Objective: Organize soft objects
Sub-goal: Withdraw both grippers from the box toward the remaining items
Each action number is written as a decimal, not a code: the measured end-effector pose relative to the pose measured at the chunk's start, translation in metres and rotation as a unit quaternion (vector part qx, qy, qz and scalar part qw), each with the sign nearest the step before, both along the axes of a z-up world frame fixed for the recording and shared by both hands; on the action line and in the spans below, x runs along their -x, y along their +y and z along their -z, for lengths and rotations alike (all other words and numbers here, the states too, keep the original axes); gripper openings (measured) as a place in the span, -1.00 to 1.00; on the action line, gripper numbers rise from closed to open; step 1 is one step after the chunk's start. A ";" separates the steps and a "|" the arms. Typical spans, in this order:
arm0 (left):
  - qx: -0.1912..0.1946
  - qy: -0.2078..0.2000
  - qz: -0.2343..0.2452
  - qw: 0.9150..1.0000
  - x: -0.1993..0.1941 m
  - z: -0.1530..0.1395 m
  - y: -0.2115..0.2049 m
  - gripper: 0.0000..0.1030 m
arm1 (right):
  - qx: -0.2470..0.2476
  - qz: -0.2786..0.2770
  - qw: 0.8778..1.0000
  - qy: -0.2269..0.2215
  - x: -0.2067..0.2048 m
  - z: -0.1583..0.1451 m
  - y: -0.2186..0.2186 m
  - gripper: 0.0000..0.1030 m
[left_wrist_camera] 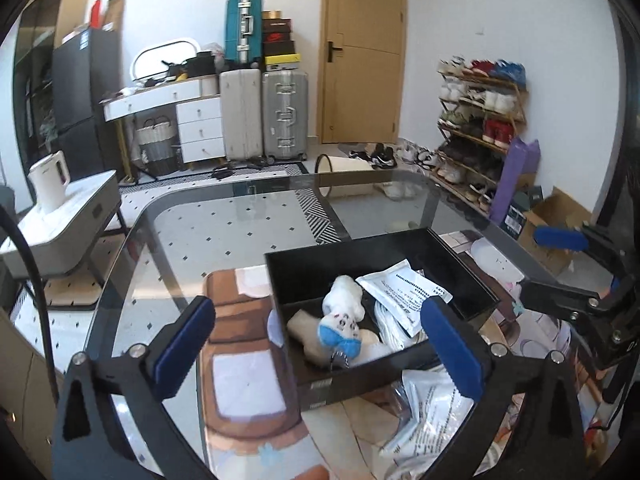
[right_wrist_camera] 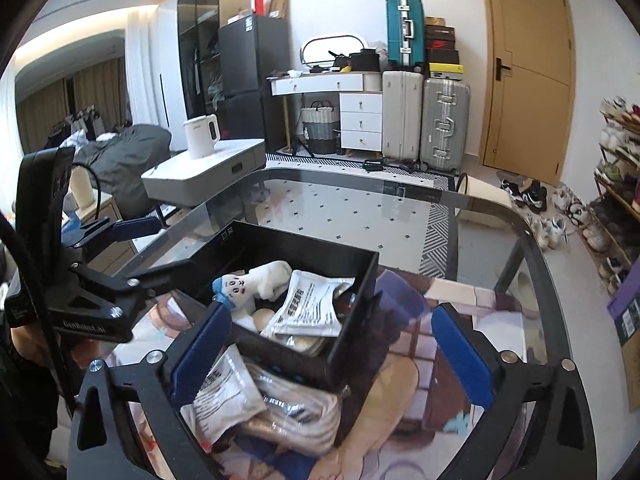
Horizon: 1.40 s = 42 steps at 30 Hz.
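A black open box (left_wrist_camera: 348,242) (right_wrist_camera: 304,240) stands on the glass table. In it lie a white plush toy with a blue collar (left_wrist_camera: 344,312) (right_wrist_camera: 252,280), a beige soft piece (left_wrist_camera: 304,330) and a white printed packet (left_wrist_camera: 404,292) (right_wrist_camera: 308,304). More bagged soft goods (left_wrist_camera: 424,412) (right_wrist_camera: 228,392) lie on the table in front of the box. My left gripper (left_wrist_camera: 318,312) (right_wrist_camera: 156,248) is open over the box's near side, nothing between its pads. My right gripper (right_wrist_camera: 332,316) (left_wrist_camera: 532,264) is open too, just before the box and above the loose packets.
The glass table (left_wrist_camera: 240,216) carries a cartoon mat (left_wrist_camera: 236,360) around the box. A white kettle (right_wrist_camera: 202,134) stands on a low side table to the left. Suitcases (right_wrist_camera: 444,124), white drawers and a door are at the back, a shoe rack (left_wrist_camera: 476,120) at the right.
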State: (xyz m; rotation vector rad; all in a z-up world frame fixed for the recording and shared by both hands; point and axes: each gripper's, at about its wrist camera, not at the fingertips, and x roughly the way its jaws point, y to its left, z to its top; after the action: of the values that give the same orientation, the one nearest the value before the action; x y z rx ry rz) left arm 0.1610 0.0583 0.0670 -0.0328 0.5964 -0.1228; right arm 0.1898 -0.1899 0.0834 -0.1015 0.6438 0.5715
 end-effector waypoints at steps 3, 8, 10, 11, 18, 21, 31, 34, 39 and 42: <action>0.025 -0.001 -0.009 1.000 0.012 0.001 0.011 1.00 | -0.018 0.003 1.000 0.007 0.013 -0.001 -0.011 0.99; 0.028 -0.013 -0.017 0.999 0.037 0.003 0.015 1.00 | -0.018 0.008 1.000 0.006 0.036 0.004 -0.019 0.99; 0.028 -0.017 -0.020 0.999 0.047 0.005 0.014 1.00 | -0.023 0.010 1.000 0.007 0.045 0.006 -0.022 0.99; 0.028 -0.017 -0.022 0.999 0.051 0.006 0.014 1.00 | -0.025 0.011 1.000 0.009 0.049 0.008 -0.024 0.99; 0.034 -0.038 -0.046 0.998 0.078 0.009 0.022 1.00 | -0.026 0.020 0.999 0.017 0.075 0.025 -0.031 0.99; 0.031 -0.040 -0.051 0.997 0.085 0.014 0.023 1.00 | -0.030 0.024 0.999 0.025 0.081 0.033 -0.034 0.99; 0.021 -0.037 -0.044 0.998 0.103 0.024 0.012 1.00 | -0.046 0.012 0.998 0.031 0.099 0.048 -0.040 0.99; 0.012 -0.038 -0.039 0.998 0.107 0.028 0.005 1.00 | -0.046 0.005 0.998 0.040 0.100 0.052 -0.041 0.99; 0.009 -0.040 -0.030 0.999 0.115 0.040 -0.003 1.00 | -0.048 -0.004 0.998 0.045 0.101 0.055 -0.039 0.99; 0.011 -0.039 -0.036 0.999 0.117 0.045 -0.003 1.00 | -0.043 -0.009 0.998 0.050 0.102 0.060 -0.035 0.99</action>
State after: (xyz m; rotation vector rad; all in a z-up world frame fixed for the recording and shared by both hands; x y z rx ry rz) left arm 0.0438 0.0548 0.0217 -0.0697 0.5156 -0.0596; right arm 0.0881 -0.2252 0.0231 0.0023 0.7147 0.6246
